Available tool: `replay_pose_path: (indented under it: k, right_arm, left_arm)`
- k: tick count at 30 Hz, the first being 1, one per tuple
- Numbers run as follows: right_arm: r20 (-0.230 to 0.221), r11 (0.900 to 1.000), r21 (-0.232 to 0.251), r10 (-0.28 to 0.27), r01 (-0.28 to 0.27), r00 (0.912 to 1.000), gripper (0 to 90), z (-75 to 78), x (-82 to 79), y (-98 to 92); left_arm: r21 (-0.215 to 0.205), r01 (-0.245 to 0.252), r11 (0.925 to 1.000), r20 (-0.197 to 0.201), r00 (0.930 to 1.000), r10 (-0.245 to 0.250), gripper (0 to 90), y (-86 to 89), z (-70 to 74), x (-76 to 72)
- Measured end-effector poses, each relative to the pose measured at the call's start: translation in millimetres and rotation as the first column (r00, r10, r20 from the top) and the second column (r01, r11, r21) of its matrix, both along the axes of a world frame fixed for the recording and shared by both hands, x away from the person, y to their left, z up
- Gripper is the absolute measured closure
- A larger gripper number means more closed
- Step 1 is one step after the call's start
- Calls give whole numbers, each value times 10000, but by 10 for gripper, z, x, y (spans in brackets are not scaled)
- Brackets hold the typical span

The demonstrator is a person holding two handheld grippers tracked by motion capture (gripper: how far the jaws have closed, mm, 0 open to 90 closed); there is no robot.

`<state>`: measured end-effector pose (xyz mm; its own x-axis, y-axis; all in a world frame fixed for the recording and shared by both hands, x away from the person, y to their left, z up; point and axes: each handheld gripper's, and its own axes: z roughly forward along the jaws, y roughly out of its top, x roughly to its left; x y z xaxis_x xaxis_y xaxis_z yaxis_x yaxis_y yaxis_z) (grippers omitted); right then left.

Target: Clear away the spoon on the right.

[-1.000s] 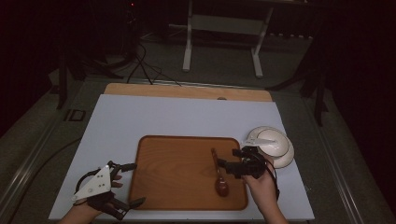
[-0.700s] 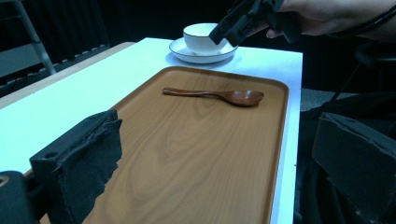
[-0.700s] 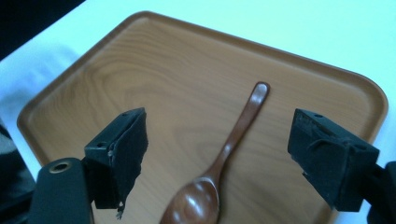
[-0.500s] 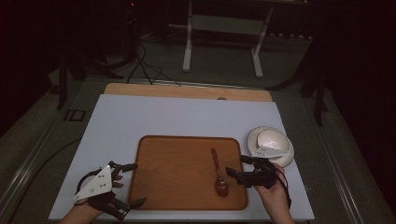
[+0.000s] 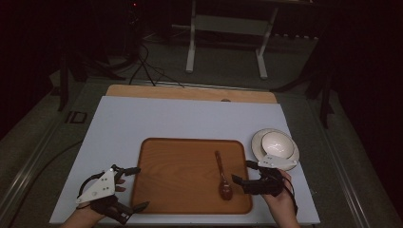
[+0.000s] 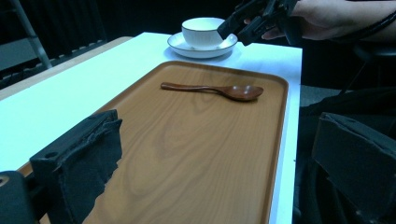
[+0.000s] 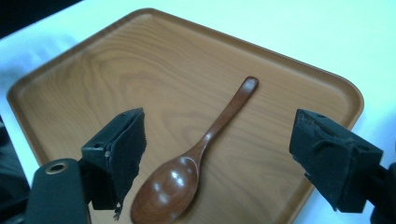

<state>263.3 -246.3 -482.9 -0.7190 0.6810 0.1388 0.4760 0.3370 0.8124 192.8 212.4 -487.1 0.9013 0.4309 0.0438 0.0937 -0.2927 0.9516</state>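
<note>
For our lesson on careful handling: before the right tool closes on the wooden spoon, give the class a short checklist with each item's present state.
1. Right tool open wide enough for the spoon: ok, its jaws stand well apart.
2. Wooden spoon lined up between the jaws: ok in the right gripper view, with the bowl nearest the tool.
3. Spoon lying free on the tray, nothing on it: ok.
4. Cup and saucer apart from the right tool: cannot tell, since they sit close together.
5. Left tool clear of the spoon: ok, open at the tray's left edge.
</note>
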Motion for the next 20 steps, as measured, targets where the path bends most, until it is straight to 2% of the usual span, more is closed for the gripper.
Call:
replay_pose_path:
  k: [8,16,20]
  right_arm:
    - [-248,9995,-323,36,-44,9997,185,-92,28,-3]
    - [-205,9993,-360,18,-26,9998,184,-96,28,-2]
    - [-40,9991,-427,1,-3,10000,181,-85,23,-6]
  left_arm:
    - [47,99,9999,-106,9999,-98,24,-1,-25,-7]
    - [31,84,10000,-78,9999,-84,25,3,-24,-9]
    - [40,89,10000,-72,9999,-88,25,2,-23,-11]
